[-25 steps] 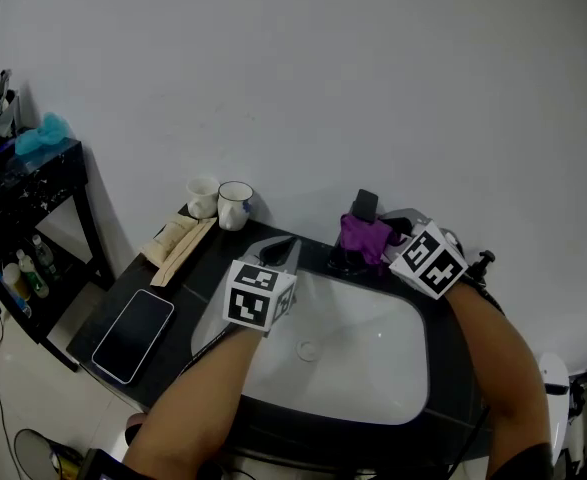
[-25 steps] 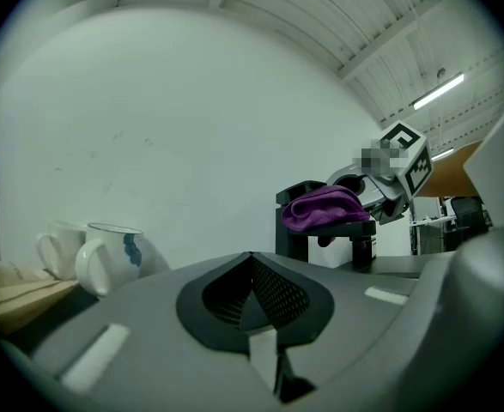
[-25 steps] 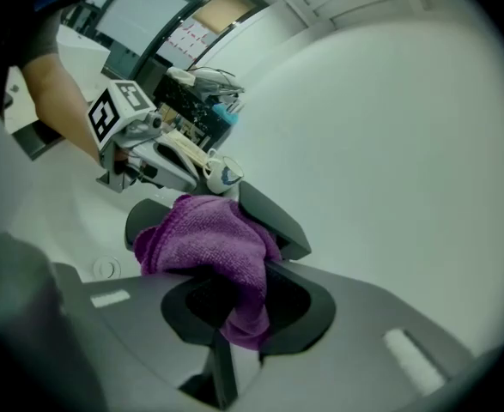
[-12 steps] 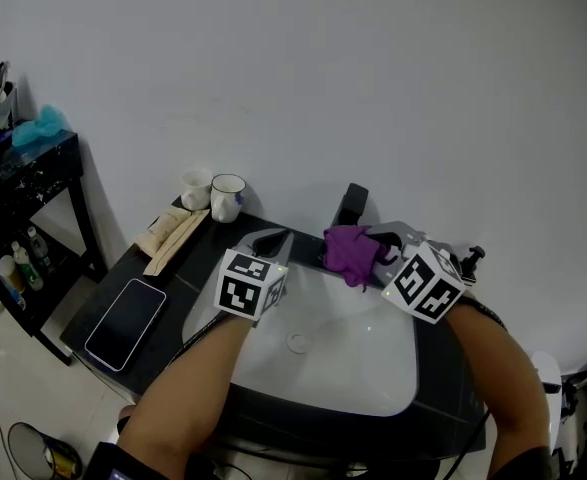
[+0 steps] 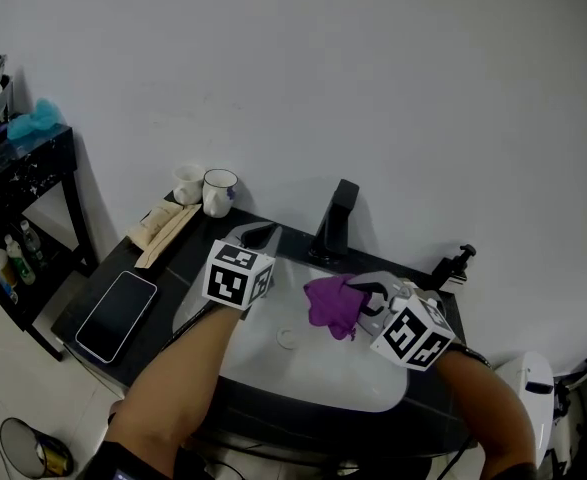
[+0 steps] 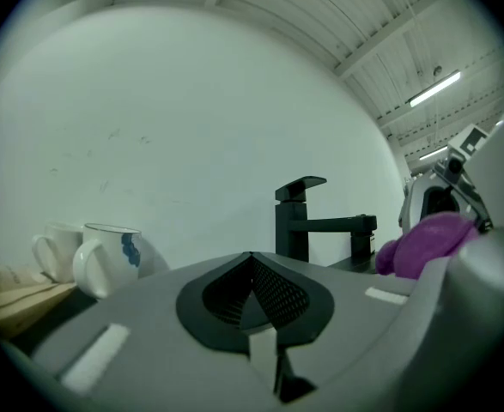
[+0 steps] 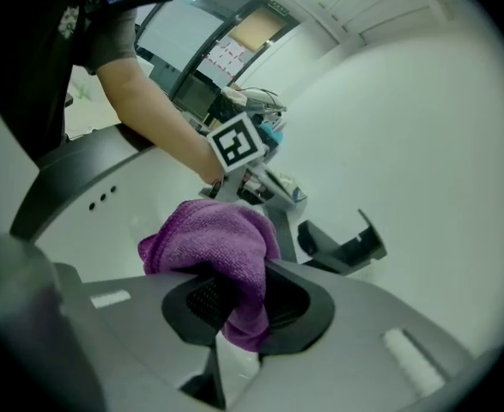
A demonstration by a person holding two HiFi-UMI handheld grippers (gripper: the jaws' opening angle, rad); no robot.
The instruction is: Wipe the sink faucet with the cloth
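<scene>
The right gripper (image 5: 361,298) was clamped on the purple cloth (image 5: 328,306) above the sink (image 5: 368,376), while the left gripper (image 5: 257,236), jaws together, hovered near the faucet (image 5: 335,223).

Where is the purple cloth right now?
Head view, right of centre: the cloth is clamped in the right gripper above the sink, in front of the faucet.

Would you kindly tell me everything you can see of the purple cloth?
The purple cloth is a soft, finely woven fabric, microfibre by its look, bunched into a rounded wad. The right gripper is shut on it: one fold is pinched between the jaws and the bulk bulges beyond the tips. It hangs over the white sink basin, in front of the black faucet and apart from it. Only the gripper touches it.
</scene>
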